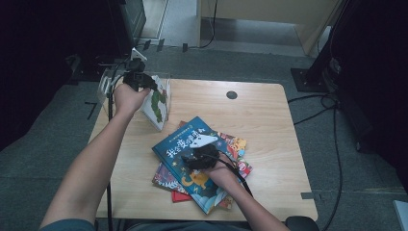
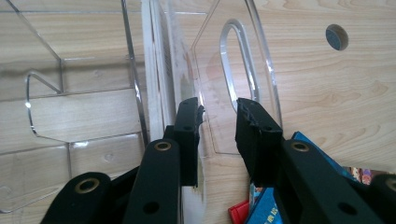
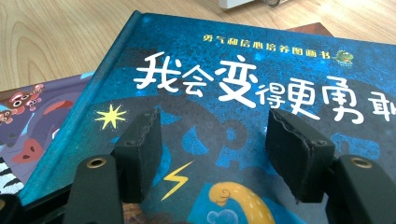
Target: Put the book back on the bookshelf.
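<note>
A white picture book with a green caterpillar leans upright against a clear acrylic book holder at the table's far left corner. My left gripper is at its top edge. In the left gripper view the jaws stand open; the white book's edge runs just left of the left jaw, and a clear slotted divider lies ahead. A blue book with white Chinese lettering tops a stack at the table's middle. My right gripper hovers open over its cover, holding nothing.
Under the blue book lie a colourful book, a purple one and a red one. The wooden table has a round cable hole at the back. Cables and dark stands surround the table on the floor.
</note>
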Action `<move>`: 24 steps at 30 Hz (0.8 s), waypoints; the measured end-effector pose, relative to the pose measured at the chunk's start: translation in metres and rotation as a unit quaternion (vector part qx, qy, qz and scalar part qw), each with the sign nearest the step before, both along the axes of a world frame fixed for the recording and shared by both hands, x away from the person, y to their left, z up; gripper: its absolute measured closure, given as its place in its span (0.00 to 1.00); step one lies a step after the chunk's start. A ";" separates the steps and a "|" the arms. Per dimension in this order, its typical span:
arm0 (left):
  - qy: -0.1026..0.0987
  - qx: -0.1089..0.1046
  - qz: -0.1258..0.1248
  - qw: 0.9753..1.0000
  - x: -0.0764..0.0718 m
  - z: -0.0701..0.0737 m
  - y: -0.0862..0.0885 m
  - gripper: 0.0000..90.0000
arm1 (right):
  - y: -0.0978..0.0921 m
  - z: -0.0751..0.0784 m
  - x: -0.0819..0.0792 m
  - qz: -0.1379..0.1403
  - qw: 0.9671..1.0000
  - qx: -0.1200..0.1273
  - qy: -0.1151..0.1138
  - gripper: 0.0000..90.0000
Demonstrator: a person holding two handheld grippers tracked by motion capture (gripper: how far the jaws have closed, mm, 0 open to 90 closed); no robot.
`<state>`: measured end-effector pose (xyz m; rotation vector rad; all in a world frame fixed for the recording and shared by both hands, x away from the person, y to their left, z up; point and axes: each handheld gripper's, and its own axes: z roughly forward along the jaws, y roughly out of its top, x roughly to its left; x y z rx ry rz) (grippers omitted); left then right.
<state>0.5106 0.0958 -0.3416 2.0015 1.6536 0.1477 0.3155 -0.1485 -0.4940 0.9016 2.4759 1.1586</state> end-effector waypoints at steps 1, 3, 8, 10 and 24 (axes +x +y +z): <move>0.000 -0.003 -0.001 1.000 -0.001 0.001 0.001 0.79 | 0.000 0.000 0.000 0.000 1.000 0.000 0.000 0.40; -0.002 -0.010 -0.011 1.000 -0.002 0.003 0.002 0.78 | 0.000 0.000 0.000 0.000 1.000 0.000 0.000 0.40; 0.000 -0.011 -0.026 1.000 -0.007 0.004 0.002 0.77 | 0.000 0.000 0.000 0.000 1.000 0.001 0.001 0.40; 0.000 -0.011 -0.032 0.999 -0.010 0.004 0.002 0.77 | 0.000 0.000 0.000 0.000 1.000 0.000 0.000 0.40; -0.004 -0.037 -0.060 0.998 -0.032 -0.004 0.016 0.74 | -0.004 0.000 -0.004 -0.003 1.000 0.000 0.001 0.41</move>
